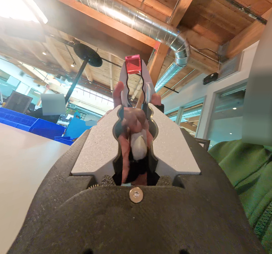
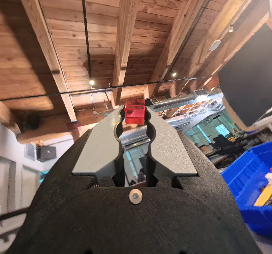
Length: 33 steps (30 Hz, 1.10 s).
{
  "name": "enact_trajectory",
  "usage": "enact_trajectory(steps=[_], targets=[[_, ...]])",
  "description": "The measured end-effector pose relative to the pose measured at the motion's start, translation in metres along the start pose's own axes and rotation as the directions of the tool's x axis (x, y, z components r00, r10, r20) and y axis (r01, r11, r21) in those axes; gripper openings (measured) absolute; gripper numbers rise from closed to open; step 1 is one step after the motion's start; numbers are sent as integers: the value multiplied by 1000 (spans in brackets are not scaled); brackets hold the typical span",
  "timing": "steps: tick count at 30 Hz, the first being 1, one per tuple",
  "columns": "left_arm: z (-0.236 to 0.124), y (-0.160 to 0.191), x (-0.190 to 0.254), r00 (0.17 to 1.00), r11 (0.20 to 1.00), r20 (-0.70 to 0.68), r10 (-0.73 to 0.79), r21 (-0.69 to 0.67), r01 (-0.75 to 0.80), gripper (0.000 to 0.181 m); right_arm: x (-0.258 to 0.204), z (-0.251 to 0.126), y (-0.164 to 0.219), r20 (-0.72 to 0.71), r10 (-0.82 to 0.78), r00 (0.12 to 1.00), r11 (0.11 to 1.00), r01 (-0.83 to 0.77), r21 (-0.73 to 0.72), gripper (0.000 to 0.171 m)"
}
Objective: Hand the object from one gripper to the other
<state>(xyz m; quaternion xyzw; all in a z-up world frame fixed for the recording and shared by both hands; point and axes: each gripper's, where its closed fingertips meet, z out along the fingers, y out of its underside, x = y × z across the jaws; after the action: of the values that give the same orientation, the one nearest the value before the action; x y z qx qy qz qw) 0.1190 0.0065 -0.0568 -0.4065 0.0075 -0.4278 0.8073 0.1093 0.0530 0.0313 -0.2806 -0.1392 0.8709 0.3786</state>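
Note:
A small translucent red block [image 2: 134, 111] is clamped between the tips of my right gripper [image 2: 134, 109], which points up toward the wooden ceiling. In the left wrist view the same block [image 1: 133, 65] sits at the tip of the right gripper [image 1: 133, 68], held upright by a hand [image 1: 117, 90] just beyond my left gripper. My left gripper [image 1: 135, 107] is open and holds nothing. Its tips are below the block, near the base of the right gripper's fingers, apart from the block.
A white table [image 1: 22, 166] lies at the left with blue bins [image 1: 47, 127] at its far edge. Another blue bin [image 2: 253, 185] with loose parts is at the right. A green garment [image 1: 242, 180] is at the right. Beams and a metal duct [image 1: 132, 18] are overhead. My hands' fingertips stand some 10 cm from each other.

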Motion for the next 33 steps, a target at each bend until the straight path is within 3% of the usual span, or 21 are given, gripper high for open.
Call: enact_trajectory(steps=[2,5,9,12,14,17,21,27,33], targets=[[-1,-1,2,1000,1000,8,28,2,-28,42,7,3,-8,-19,-141,990,990,141,-6,26],[-3,-14,-19,980,992,153,124,9,-126,46,15,9,-1,30,-385,922,914,385,-127,26],[-3,-51,-62,898,967,360,255,-112,-230,51,45,10,20,115,-769,629,570,755,-322,26],[3,-77,-96,799,916,456,393,-268,-299,76,70,21,26,132,-923,361,290,879,-378,26],[0,-93,-115,710,876,514,481,-312,-368,76,85,24,45,150,-944,295,209,882,-423,27],[-6,-84,-118,672,839,508,539,-396,-374,75,99,8,76,235,-950,205,77,885,-460,26],[-21,-85,-114,503,692,476,722,-516,-505,64,101,-6,88,335,-940,60,-96,898,-430,27],[-15,-59,-107,565,660,369,738,-568,-492,59,105,-16,96,387,-922,2,-174,892,-418,26],[-17,-39,-113,591,624,315,742,-646,-439,55,95,-21,113,472,-877,-86,-259,913,-315,27]])
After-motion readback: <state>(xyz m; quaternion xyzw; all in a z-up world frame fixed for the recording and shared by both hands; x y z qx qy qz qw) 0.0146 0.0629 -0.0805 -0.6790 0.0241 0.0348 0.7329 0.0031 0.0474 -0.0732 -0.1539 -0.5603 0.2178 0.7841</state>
